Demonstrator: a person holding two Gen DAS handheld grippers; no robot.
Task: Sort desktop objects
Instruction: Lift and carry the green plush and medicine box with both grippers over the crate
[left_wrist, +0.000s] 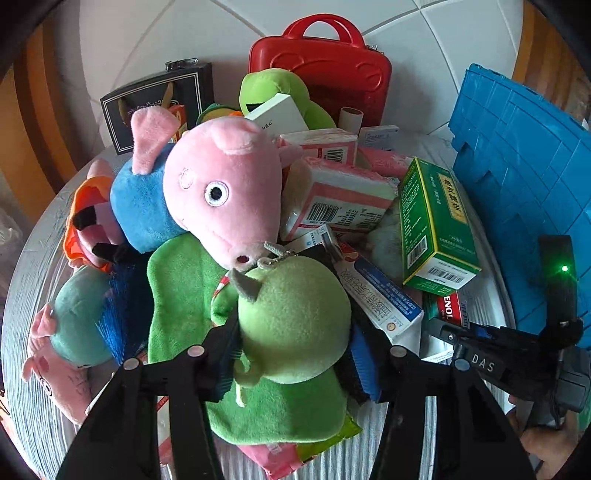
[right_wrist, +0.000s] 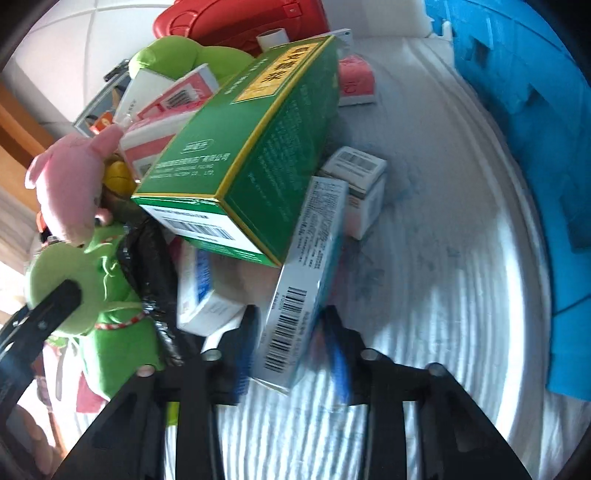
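Pile of plush toys and cartons on white ribbed tabletop (right_wrist: 424, 332); landmark = green medicine carton (left_wrist: 436, 221), tilted on top of pile; blue plastic crate (left_wrist: 524, 192) just right of it, likely a sorting bin, contents not visible.

Left hand-held gripper (left_wrist: 295, 347) fingers pressed against both sides of green plush frog head (left_wrist: 295, 317), looks clamped on it; frog lies at near edge of pile, left of green carton, touching snout of pink pig plush (left_wrist: 221, 195); soft, light, squashes under pads, so take round head or torso, not loose cape or keychain loop; may drag neighbouring plush along.

Right hand-held gripper (right_wrist: 291, 343) straddles white-and-blue medicine box (right_wrist: 303, 295), barcode end towards camera; box stands on edge just below and right of green carton, leaning on it; pads touch or nearly touch sides, frame blurred, so cannot tell if clamped; box light, stiff, thin card, smooth faces, could slip or crush; grip across narrow width mid-length; judgement: pulling it may tip green carton resting against it.

Red case (left_wrist: 321, 70) sits behind pile.
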